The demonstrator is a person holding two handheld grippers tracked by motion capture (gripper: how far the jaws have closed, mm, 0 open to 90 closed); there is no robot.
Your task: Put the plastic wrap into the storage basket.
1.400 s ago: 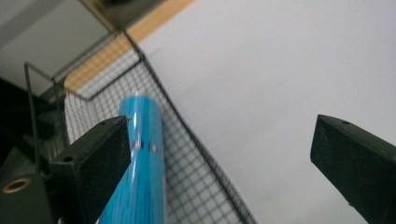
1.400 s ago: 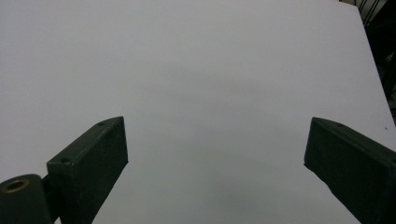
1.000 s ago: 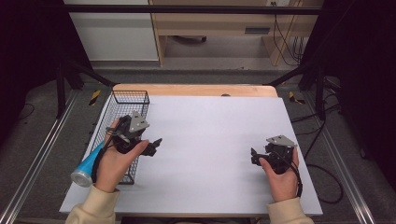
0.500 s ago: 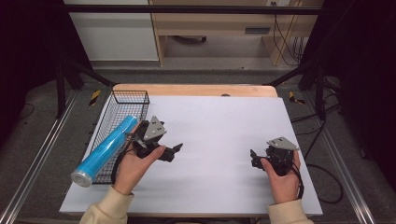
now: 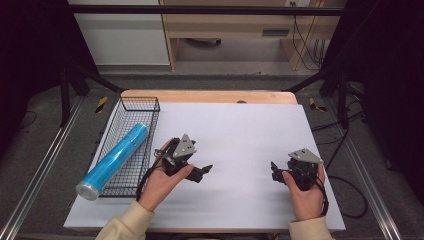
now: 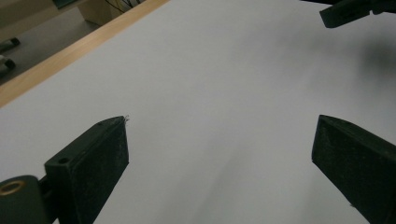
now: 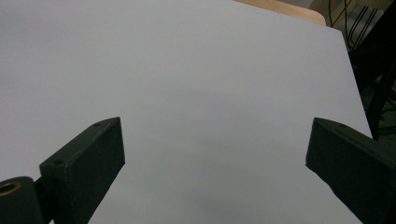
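High view first: a white tabletop (image 5: 240,145) covers most of the desk, with a strip of bare wood along its far edge (image 5: 210,96). Beyond it lie grey floor, a pale wooden shelf unit (image 5: 235,30) with cables hanging at its right end, and black frame legs at either side. Metal rails run along both flanks of the table.

At the table's left edge lies a black wire basket (image 5: 131,145), and in it a blue roll (image 5: 114,161) lies slantwise, its near capped end poking out past the basket's near rim. The roll sits well to the left of the left gripper (image 5: 204,171), behind the back of that hand, apart from its fingertips. The left gripper's jaws have just been opening; they stand spread wide with nothing between them and point to the right across bare white surface. In the left gripper view, white tabletop lies ahead of the fingertips, and a dark jaw tip of the other gripper shows at the upper right.

The right gripper (image 5: 274,172) is held near the table's right front, jaws spread and empty, pointing left toward the left gripper. Nothing lies between the two grippers.
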